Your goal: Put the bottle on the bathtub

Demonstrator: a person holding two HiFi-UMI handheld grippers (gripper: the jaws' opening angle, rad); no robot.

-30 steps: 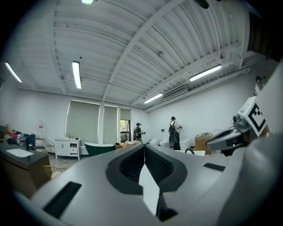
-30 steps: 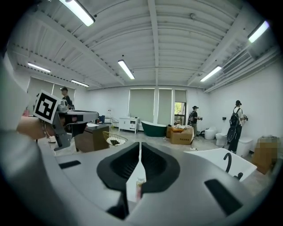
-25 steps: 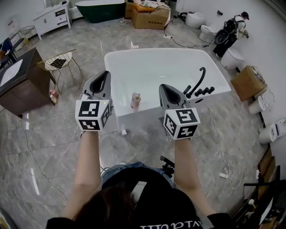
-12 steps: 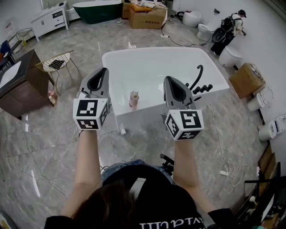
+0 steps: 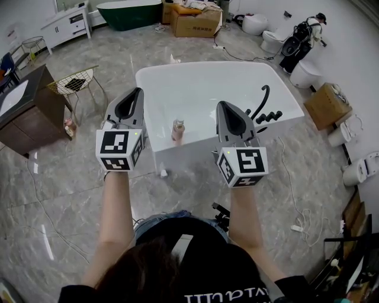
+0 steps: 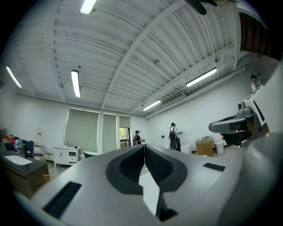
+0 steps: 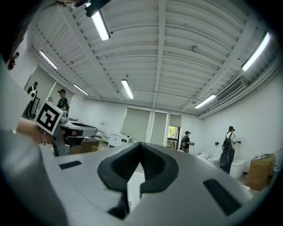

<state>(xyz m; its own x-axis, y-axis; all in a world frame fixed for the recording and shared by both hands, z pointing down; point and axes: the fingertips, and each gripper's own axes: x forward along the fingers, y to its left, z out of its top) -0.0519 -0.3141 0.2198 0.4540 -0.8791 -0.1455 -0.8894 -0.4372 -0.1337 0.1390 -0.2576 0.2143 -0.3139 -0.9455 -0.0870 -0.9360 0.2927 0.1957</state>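
A small pink bottle (image 5: 177,131) stands upright on the near rim of the white bathtub (image 5: 155,81), seen in the head view. My left gripper (image 5: 140,90) is held up to the left of the bottle, and my right gripper (image 5: 219,105) to its right. Neither touches it. Both are shut with nothing between the jaws. In the left gripper view the left gripper (image 6: 143,145) points up toward the ceiling and far wall, and the right gripper (image 7: 140,144) does the same in the right gripper view. The bottle and the tub are absent from both gripper views.
A black faucet (image 5: 263,106) stands on the tub's right rim. A dark vanity (image 5: 23,109) and a wire chair (image 5: 74,81) are at the left. Cardboard boxes (image 5: 198,23), a green tub (image 5: 131,12) and toilets (image 5: 308,74) line the back and right. People stand far off (image 7: 229,143).
Both grippers have lifted slightly and tipped further upright, the right one most. The bottle has not moved on the rim.
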